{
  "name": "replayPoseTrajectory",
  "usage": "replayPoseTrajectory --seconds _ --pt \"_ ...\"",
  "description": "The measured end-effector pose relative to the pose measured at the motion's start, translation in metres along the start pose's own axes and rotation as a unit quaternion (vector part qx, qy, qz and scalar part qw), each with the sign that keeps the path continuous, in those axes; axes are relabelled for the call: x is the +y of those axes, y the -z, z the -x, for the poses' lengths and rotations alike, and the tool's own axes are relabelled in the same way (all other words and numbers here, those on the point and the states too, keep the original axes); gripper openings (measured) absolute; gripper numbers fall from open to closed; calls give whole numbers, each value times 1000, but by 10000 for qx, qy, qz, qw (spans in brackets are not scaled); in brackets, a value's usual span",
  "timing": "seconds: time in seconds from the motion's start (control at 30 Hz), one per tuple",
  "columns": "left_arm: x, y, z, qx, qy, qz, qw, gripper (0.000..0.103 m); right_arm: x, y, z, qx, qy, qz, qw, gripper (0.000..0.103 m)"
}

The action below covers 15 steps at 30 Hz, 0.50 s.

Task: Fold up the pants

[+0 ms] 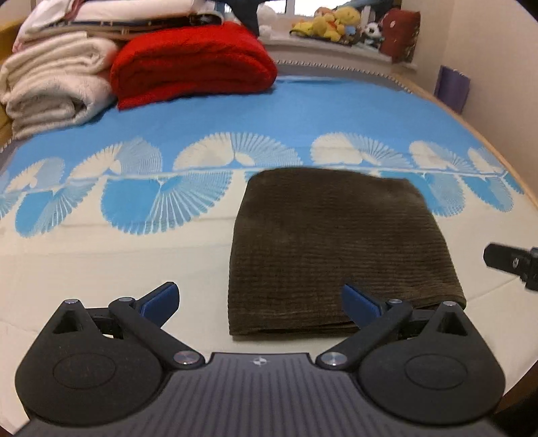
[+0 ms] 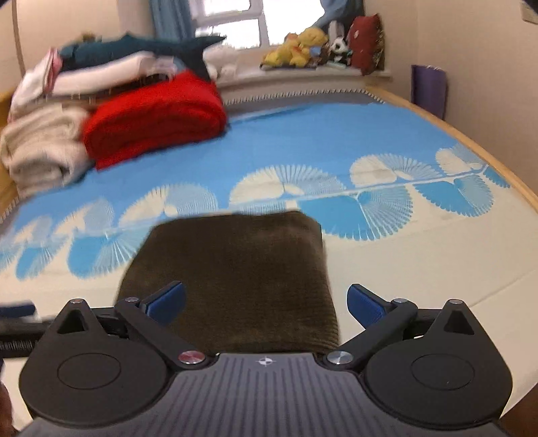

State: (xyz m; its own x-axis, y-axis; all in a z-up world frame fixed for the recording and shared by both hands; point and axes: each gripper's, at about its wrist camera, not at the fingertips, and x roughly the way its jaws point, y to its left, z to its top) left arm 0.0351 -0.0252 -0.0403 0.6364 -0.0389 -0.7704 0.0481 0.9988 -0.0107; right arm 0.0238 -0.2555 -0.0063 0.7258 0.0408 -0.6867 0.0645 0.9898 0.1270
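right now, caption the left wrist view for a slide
Open left gripper above folded brown pants on blue patterned bed.

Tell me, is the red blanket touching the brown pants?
Apart. The left wrist view shows a wide stretch of blue bedspread between the red blanket and the pants.

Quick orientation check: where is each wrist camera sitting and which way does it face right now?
Left wrist: behind the open left gripper, facing across the bed; folded brown pants lie ahead, right of centre; the right gripper's tip shows at the right edge.
Right wrist: behind the open right gripper, over the pants' near edge, facing the window.
Shared: pants, red blanket, plush toys.
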Motion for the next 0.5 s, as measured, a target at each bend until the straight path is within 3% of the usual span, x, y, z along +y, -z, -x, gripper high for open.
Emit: replayPoseTrajectory --seconds 0.1,0.5 --pt "0 3 -10 193 59 132 9997 103 4 4 -10 228 151 106 9996 102" --pt "-20 3 -15 105 96 -189 9997 103 2 4 -19 426 161 193 9988 102"
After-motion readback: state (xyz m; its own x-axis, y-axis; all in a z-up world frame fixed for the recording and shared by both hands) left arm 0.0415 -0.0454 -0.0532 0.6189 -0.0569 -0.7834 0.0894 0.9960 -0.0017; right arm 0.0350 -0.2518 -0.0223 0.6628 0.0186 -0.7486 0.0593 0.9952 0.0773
